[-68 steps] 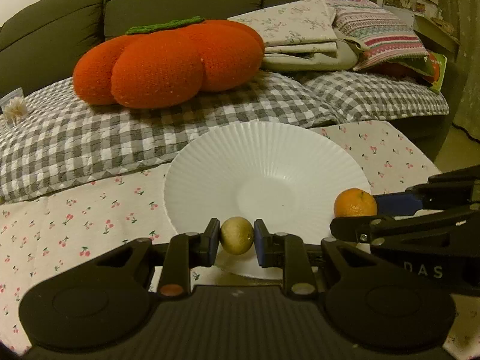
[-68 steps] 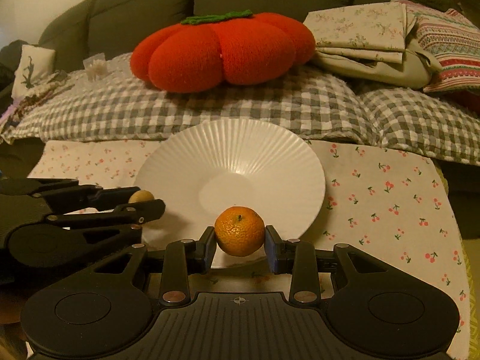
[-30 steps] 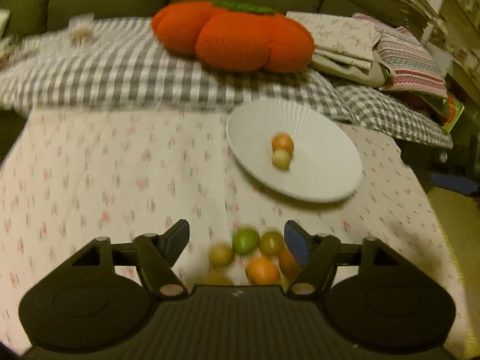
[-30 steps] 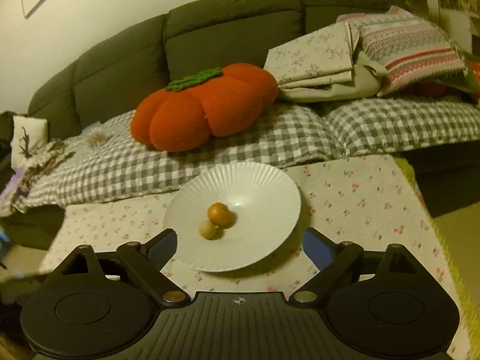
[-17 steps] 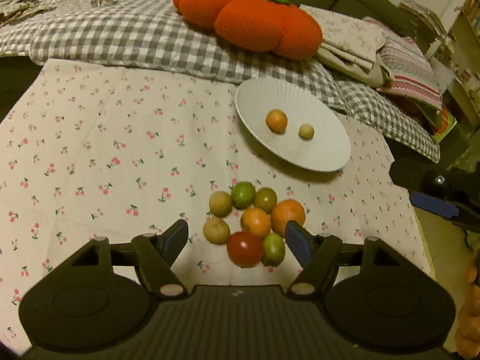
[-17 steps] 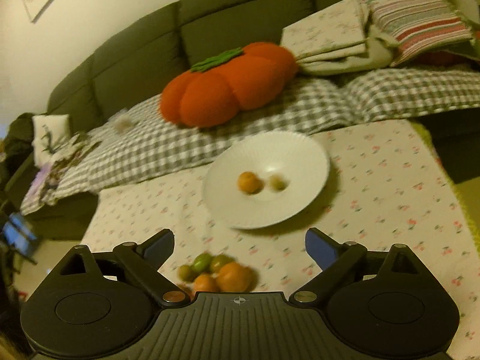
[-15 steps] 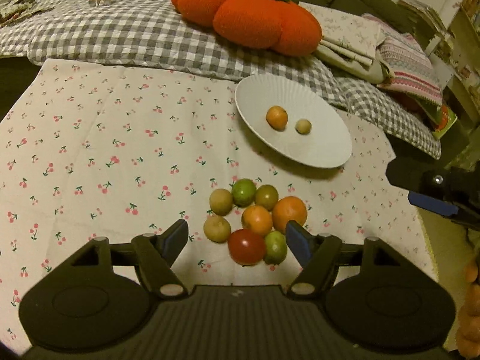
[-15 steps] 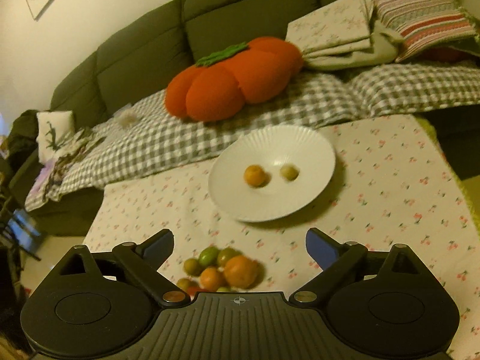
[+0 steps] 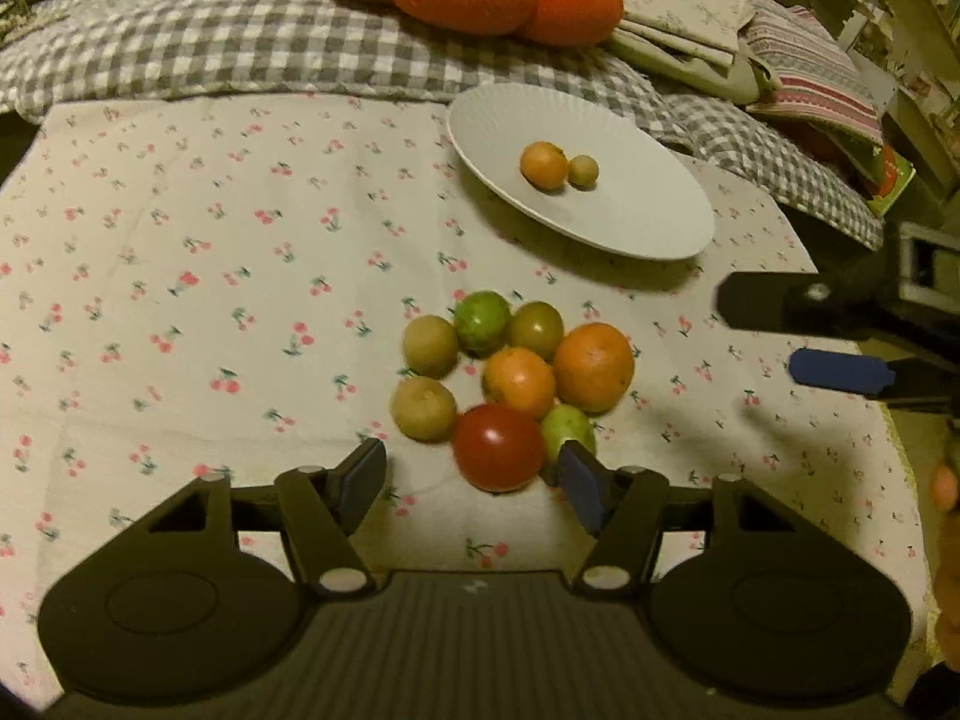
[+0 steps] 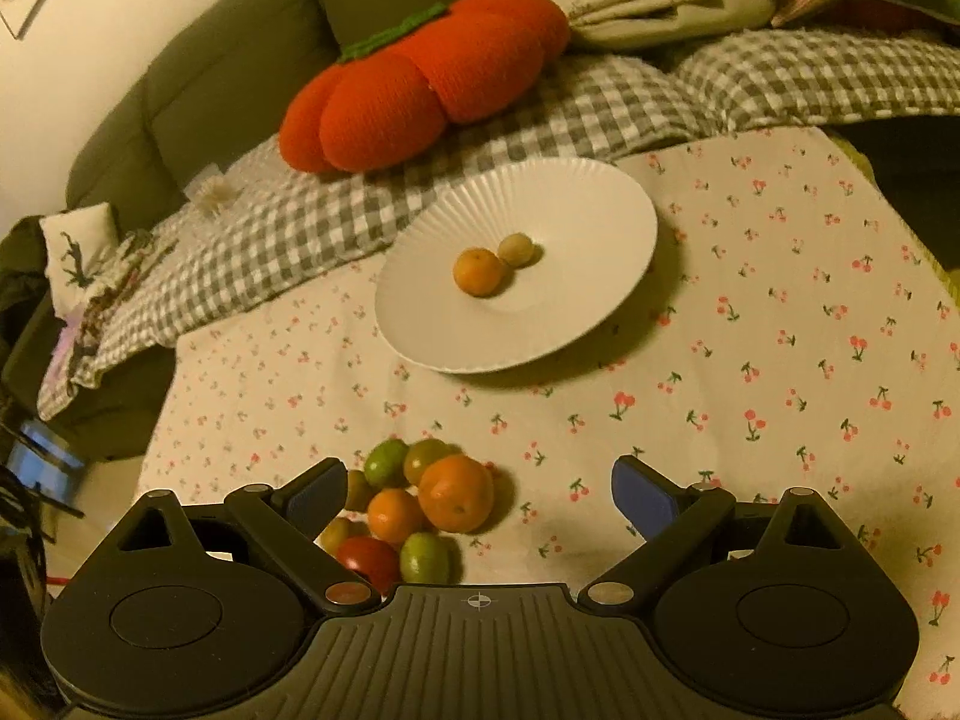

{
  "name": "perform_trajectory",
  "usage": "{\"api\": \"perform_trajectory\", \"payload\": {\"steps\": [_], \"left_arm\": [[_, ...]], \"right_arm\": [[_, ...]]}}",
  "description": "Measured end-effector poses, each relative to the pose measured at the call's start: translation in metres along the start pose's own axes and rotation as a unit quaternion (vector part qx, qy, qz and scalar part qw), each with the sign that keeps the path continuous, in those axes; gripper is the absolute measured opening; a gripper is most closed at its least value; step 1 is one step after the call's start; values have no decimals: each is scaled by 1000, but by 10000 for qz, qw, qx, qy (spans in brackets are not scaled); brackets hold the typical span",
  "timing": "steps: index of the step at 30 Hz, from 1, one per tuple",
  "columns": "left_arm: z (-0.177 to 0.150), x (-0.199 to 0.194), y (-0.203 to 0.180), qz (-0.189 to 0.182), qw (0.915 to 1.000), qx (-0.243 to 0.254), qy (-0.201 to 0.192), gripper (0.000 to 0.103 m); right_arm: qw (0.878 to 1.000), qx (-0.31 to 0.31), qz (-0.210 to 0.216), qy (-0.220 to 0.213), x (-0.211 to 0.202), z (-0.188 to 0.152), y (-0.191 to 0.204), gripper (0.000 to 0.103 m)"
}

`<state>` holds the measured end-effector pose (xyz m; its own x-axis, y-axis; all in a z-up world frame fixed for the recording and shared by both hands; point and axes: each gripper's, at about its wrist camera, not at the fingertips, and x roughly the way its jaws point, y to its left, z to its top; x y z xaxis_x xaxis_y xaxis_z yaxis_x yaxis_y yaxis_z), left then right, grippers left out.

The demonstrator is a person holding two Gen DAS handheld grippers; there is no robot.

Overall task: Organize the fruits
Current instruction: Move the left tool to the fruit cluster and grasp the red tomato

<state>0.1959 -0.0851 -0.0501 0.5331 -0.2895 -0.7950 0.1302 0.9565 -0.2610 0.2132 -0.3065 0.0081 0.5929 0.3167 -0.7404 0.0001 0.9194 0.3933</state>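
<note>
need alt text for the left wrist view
An open left gripper hovers over eight loose fruits on a cherry-print tablecloth, a red tomato nearest. Behind, a white ribbed plate holds a small orange and a yellowish fruit.

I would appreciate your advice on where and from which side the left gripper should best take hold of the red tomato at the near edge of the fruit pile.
Probably across the red tomato's widest middle, coming down from the near side. It is round, and only that side is free; the small orange and a green fruit crowd its far and right sides. The left gripper, jaws just narrowing and empty, already faces it.
</note>
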Motion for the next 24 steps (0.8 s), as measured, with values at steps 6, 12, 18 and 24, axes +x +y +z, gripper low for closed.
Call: {"api": "perform_trajectory", "payload": {"steps": [6,12,18,24], "left_arm": [[0,9,-9,36,9999,90,-62,60],[1,8,3,-99,9993,-366,-71,51],[1,11,12,-246,9968,-759,-99,48],[1,10,7,-321,9970,-670,-197,35]], "right_arm": [[9997,62,-64,234,15,-3,-2,96],[9997,23,-42,251,15,-3,-2,96],[9996,24,-61,291,17,-2,-2,96],[9996,-13,-71,290,18,-3,-1,96]]}}
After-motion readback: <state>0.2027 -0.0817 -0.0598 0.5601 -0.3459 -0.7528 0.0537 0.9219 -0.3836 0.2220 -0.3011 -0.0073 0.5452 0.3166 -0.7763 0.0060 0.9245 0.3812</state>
